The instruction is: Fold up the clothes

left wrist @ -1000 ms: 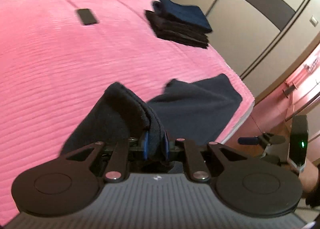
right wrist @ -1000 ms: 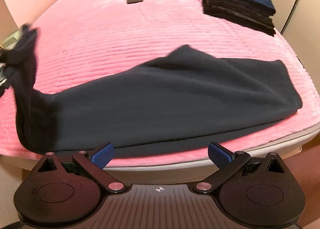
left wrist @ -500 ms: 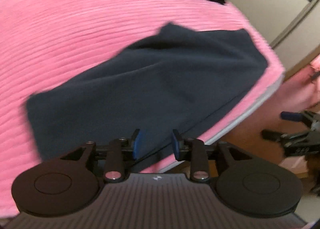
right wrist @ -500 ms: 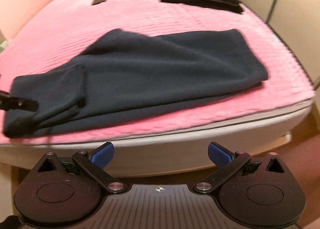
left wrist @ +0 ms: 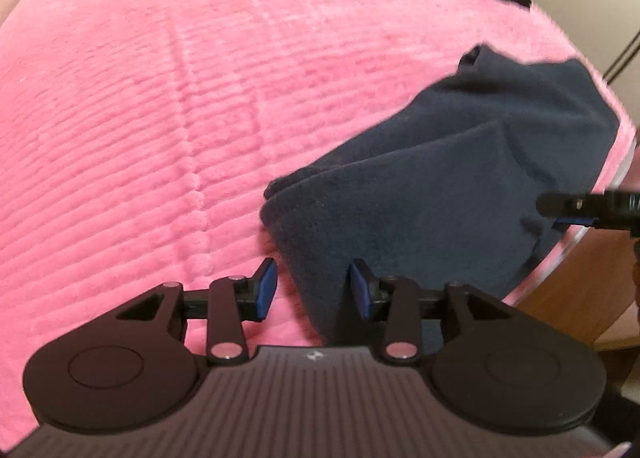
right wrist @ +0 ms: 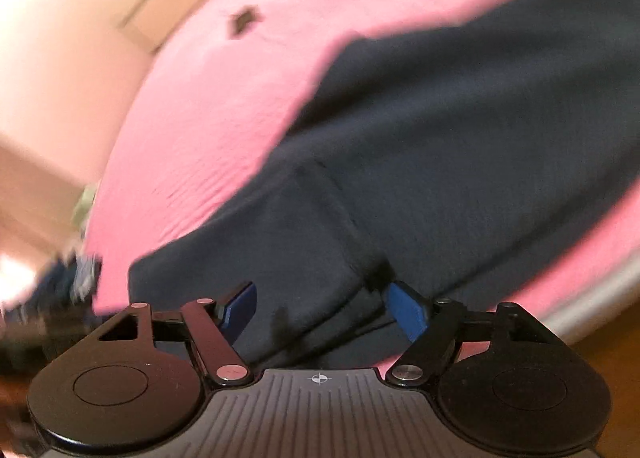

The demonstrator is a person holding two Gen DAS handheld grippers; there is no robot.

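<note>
While one fold already lies in the garment (left wrist: 448,185) at the bed's (left wrist: 140,117) near edge, further folds and stacking remain. Left gripper (left wrist: 312,286) and right gripper (right wrist: 320,310) both gape, straddling cloth, gripping nothing.

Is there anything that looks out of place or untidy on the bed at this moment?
The dark garment lies skewed at the edge of the pink bedspread, its layers offset rather than aligned. A small dark flat object lies alone farther up. Nothing looks damaged.
</note>
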